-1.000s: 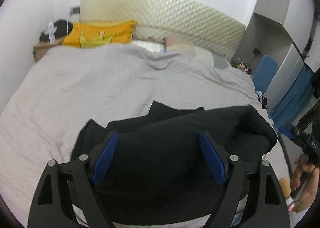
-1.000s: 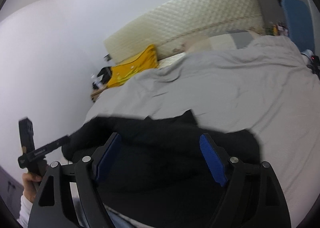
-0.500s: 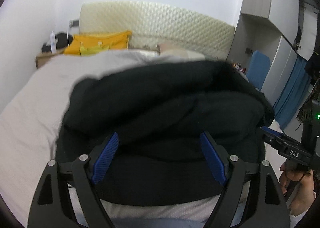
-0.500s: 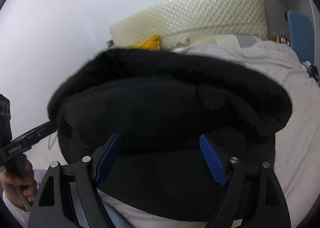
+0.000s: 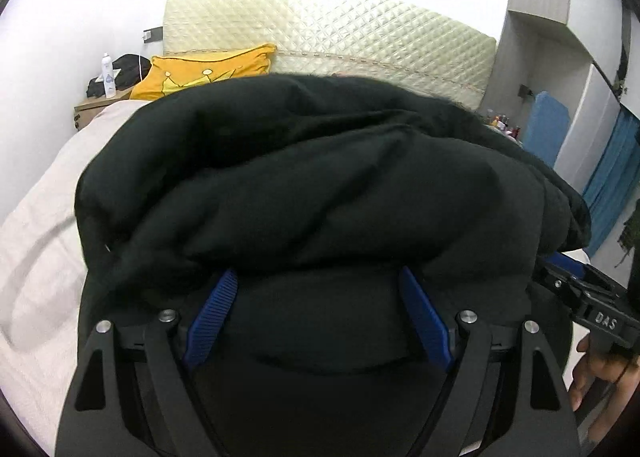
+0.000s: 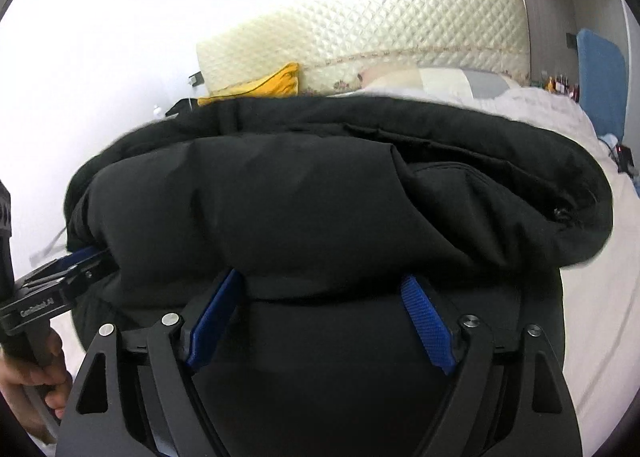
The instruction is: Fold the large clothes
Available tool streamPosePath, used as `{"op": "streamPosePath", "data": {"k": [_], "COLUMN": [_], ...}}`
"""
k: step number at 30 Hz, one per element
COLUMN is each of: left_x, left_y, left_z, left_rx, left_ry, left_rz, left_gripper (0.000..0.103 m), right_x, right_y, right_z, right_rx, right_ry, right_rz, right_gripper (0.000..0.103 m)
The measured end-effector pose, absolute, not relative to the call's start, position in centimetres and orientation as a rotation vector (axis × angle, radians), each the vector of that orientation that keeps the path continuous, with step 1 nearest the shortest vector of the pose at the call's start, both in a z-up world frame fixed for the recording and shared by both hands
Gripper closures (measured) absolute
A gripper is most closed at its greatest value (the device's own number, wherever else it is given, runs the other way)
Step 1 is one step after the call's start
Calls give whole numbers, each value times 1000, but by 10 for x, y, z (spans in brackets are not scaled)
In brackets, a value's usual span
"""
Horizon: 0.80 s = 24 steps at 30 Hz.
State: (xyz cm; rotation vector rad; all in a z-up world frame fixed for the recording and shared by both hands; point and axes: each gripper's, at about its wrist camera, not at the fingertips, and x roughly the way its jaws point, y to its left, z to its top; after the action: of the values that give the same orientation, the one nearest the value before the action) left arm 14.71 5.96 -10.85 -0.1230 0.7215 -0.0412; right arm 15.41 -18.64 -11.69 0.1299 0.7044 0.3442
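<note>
A bulky black jacket (image 5: 320,185) lies doubled over on the bed (image 5: 36,257), one fold apparently made, more likely left. Both the left hand-held gripper (image 5: 318,313) and the right hand-held gripper (image 6: 320,313) stand wide, tips hidden under the jacket's rolled edge, so a grip cannot be told.

The black coat (image 5: 320,185) looked matt, soft and puffy cloth. Ribbed blue pads (image 5: 422,319) sat on matt black plastic arms with bright metal screws. The headboard (image 5: 328,41) gleamed, quilted and glossy; the grey bedspread (image 5: 36,257) was a dull weave.
</note>
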Motion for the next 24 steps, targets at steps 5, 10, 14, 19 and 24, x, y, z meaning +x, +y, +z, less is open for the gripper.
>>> {"op": "streamPosePath", "data": {"k": [5, 10, 14, 19, 24], "left_x": [183, 210, 226, 252, 278], "left_y": [57, 59, 52, 51, 48], "left_z": [-119, -136, -141, -148, -158], "left_rx": [-78, -54, -23, -16, 4], "left_ry": [739, 756, 757, 775, 805], "left_rz": [8, 22, 22, 26, 34], "left_gripper": [20, 20, 20, 20, 20], "right_x": [184, 202, 217, 234, 262], "right_y": [-184, -179, -178, -170, -170], "right_z": [-125, -139, -144, -152, -159], "right_rx": [120, 103, 91, 98, 114], "right_ry": [704, 709, 714, 730, 770], "right_rz": [314, 304, 286, 275, 271], "right_gripper": [21, 18, 14, 8, 6]}}
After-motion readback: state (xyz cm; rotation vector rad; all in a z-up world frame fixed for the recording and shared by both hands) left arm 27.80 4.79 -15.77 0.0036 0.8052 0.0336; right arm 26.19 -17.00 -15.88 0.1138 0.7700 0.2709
